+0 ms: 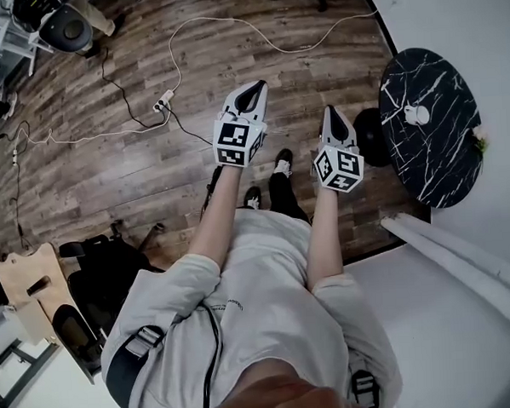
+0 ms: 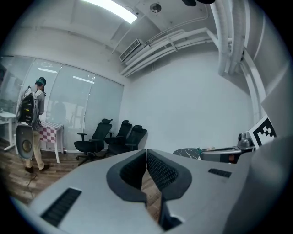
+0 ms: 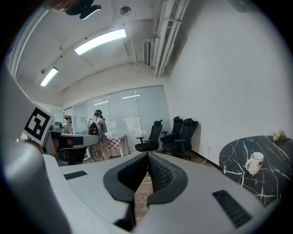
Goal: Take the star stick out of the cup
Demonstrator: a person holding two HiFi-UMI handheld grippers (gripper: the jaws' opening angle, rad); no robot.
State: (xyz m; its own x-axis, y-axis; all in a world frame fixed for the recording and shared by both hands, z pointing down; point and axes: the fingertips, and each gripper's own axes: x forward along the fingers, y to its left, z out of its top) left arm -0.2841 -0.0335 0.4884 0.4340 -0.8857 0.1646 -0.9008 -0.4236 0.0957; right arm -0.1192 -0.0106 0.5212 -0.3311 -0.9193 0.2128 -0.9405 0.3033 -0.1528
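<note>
A white cup (image 1: 416, 114) stands on a round black marble table (image 1: 440, 146) at the right of the head view. In the right gripper view the cup (image 3: 253, 162) shows a thin teal stick (image 3: 247, 144) rising from it; its star end is too small to make out. Both grippers are held out over the wooden floor, well short of the table. My left gripper (image 1: 251, 90) (image 2: 146, 153) is shut with nothing in it. My right gripper (image 1: 331, 111) (image 3: 147, 155) is shut and empty too, with the cup off to its right.
Cables and a power strip (image 1: 163, 101) lie on the floor ahead. A dark round object (image 1: 371, 137) sits beside the table. Black office chairs (image 3: 176, 135) line the far wall, and a person with a backpack (image 3: 98, 130) stands at the glass partition. A white surface (image 1: 466, 333) lies at lower right.
</note>
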